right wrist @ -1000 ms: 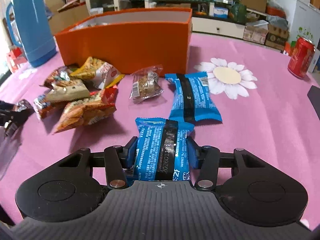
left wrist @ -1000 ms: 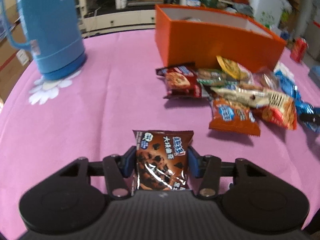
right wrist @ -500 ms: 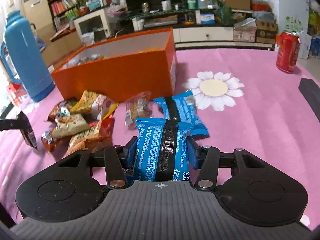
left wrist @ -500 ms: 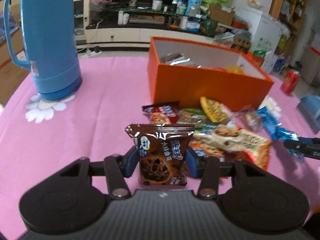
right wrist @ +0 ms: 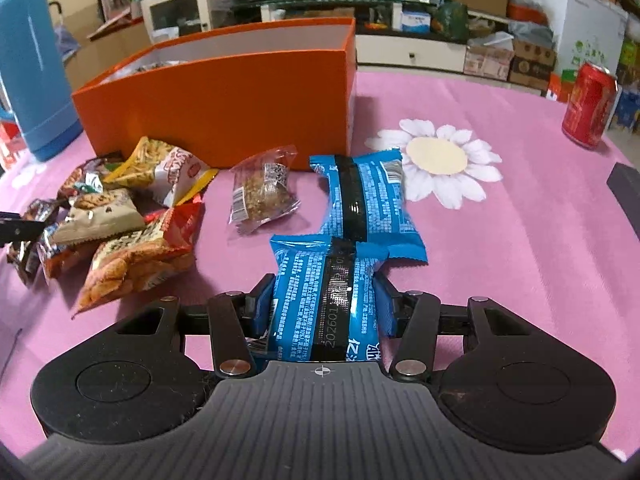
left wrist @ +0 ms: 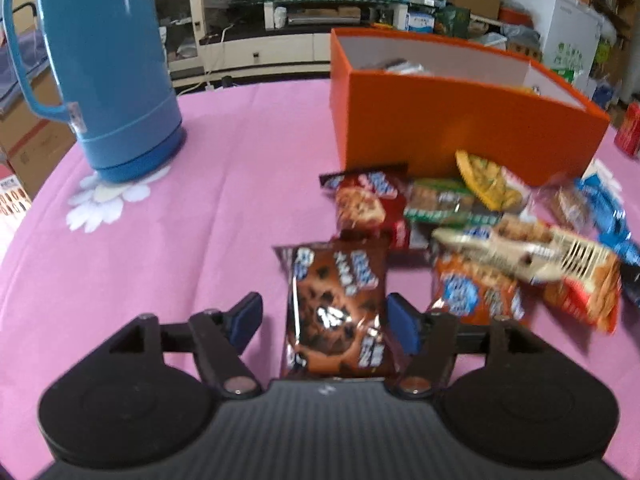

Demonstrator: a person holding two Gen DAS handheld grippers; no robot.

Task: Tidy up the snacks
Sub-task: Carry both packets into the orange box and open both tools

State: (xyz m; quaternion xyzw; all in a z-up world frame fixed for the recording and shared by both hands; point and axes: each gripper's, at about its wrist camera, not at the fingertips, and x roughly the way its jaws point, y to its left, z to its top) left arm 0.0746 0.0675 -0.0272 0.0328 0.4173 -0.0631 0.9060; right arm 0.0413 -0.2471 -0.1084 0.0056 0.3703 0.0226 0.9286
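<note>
In the left wrist view my left gripper (left wrist: pixel 325 316) is open; a brown chocolate cookie packet (left wrist: pixel 335 308) sits between the spread fingers, a clear gap at the left finger (left wrist: pixel 245 318). In the right wrist view my right gripper (right wrist: pixel 324 306) is shut on a blue snack packet (right wrist: pixel 326 300). The orange box (left wrist: pixel 452 128) stands behind a pile of several snack packets (left wrist: pixel 480 236); it also shows in the right wrist view (right wrist: pixel 224 104). A second blue packet (right wrist: pixel 364 204) lies just ahead of the right gripper.
A blue thermos jug (left wrist: pixel 100 68) stands at the table's left; it also shows in the right wrist view (right wrist: pixel 28 72). A red soda can (right wrist: pixel 588 104) stands far right. A clear-wrapped bar (right wrist: pixel 262 192) lies before the box. A dark object (right wrist: pixel 624 196) sits at the right edge.
My left gripper's jaws have opened around the brown cookie packet, which was clamped before, and the gripper has dropped toward the table. My right gripper still clamps the blue packet, lower and nearer the box.
</note>
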